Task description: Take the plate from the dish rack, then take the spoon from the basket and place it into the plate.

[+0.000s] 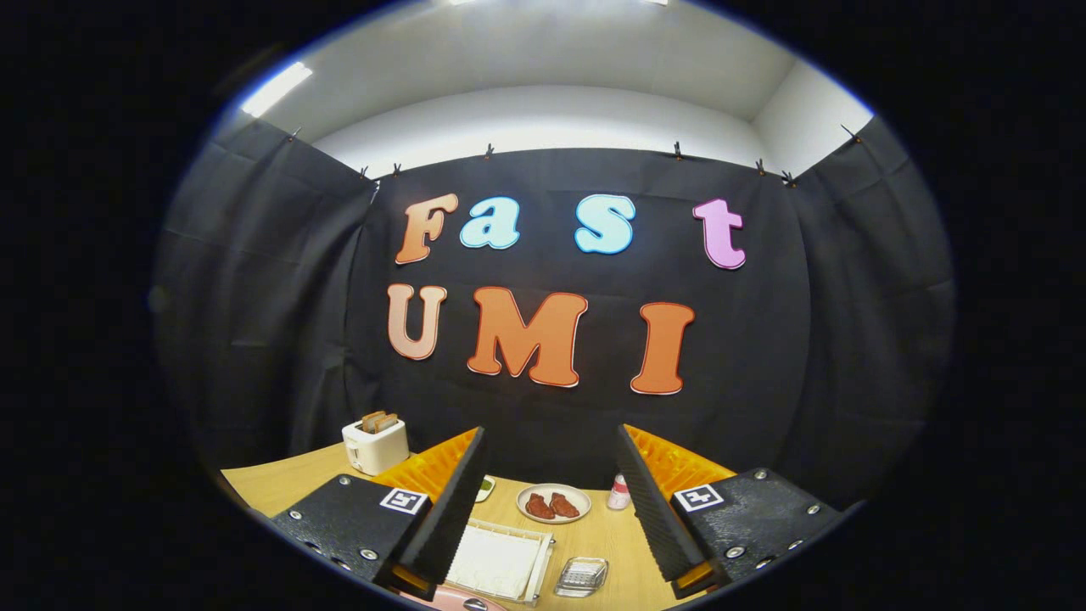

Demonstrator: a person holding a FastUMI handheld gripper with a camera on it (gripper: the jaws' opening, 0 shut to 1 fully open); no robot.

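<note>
Gripper point(551, 475) fingers spread wide, holding nothing, above tabletop point(611, 530). Between them: plate point(553, 502) carrying two brown pieces. Toaster point(376, 445) beyond left finger.

The claw point(551, 501) is hanging up off the surface point(594, 535), pointing pretty much level and straight ahead. Its two fingers are sitting wide apart, jaws fully spread, with nothing pinched between them. The left finger point(445, 501) and the right finger point(649, 501) are each showing a black ribbed pad on the inner face with orange plastic behind it, and both are angling slightly inward toward their tips. The black mounting blocks behind the fingers are each carrying a small square marker on top.
</note>
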